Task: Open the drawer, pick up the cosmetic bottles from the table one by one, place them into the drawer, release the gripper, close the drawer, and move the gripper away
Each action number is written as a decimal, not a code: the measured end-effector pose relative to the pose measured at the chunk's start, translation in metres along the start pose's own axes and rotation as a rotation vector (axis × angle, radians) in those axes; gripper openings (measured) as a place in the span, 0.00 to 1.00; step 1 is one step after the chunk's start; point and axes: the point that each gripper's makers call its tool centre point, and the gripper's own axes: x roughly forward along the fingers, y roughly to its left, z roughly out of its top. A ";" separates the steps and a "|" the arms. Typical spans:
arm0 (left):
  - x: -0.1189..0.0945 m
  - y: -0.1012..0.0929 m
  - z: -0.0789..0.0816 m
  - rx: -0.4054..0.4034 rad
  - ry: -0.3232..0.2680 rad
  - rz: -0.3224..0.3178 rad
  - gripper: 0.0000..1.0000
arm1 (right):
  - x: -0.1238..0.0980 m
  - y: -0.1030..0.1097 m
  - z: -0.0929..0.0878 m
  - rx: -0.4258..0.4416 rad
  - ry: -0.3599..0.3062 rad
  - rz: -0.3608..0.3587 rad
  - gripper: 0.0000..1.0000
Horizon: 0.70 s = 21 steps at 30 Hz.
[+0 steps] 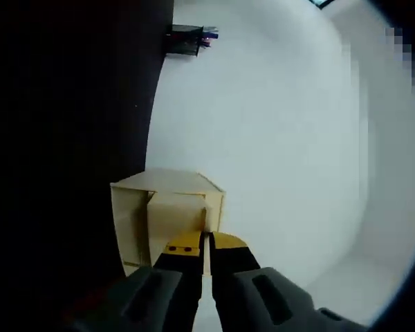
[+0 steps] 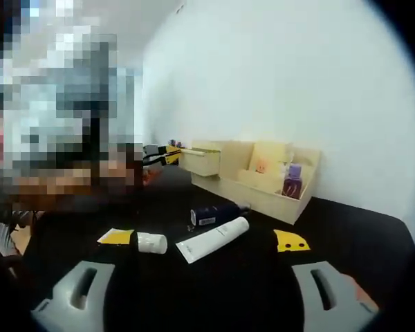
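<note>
In the left gripper view, the left tongs rise from the bottom with their yellow-tipped jaws pressed almost together, only a thin slit between them. In the right gripper view, the right tongs have their grey jaws spread wide, yellow tips far apart. The left tongs also appear there at the left, small and distant.
</note>
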 end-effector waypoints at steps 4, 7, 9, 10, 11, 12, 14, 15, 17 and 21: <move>-0.016 0.000 -0.004 0.015 0.004 0.010 0.06 | -0.001 -0.001 0.000 -0.006 0.003 0.003 0.72; -0.025 -0.001 -0.008 0.015 0.009 0.011 0.06 | -0.002 -0.003 0.002 -0.006 -0.002 0.000 0.72; -0.030 -0.001 -0.009 0.017 0.012 0.013 0.06 | -0.002 -0.003 0.003 -0.005 -0.003 -0.002 0.71; -0.034 -0.001 -0.010 0.016 0.012 0.013 0.06 | -0.002 -0.002 0.002 -0.005 -0.004 -0.004 0.71; -0.036 -0.001 -0.010 0.015 0.012 0.012 0.06 | -0.002 -0.002 0.002 -0.005 -0.004 -0.004 0.71; -0.037 -0.001 -0.008 0.013 0.013 0.012 0.06 | -0.003 -0.001 0.002 -0.005 -0.004 -0.003 0.71; -0.041 -0.002 -0.007 0.016 0.016 0.012 0.06 | -0.002 0.000 0.000 -0.007 0.000 -0.002 0.71; -0.044 -0.002 -0.007 0.015 0.018 0.012 0.06 | -0.002 0.001 0.000 -0.008 0.001 -0.002 0.71; -0.049 -0.002 -0.007 0.017 0.027 0.012 0.06 | -0.002 0.001 -0.002 -0.008 0.006 -0.004 0.71; -0.059 -0.004 -0.006 0.037 0.045 0.014 0.06 | -0.002 0.002 -0.002 -0.008 0.006 -0.006 0.70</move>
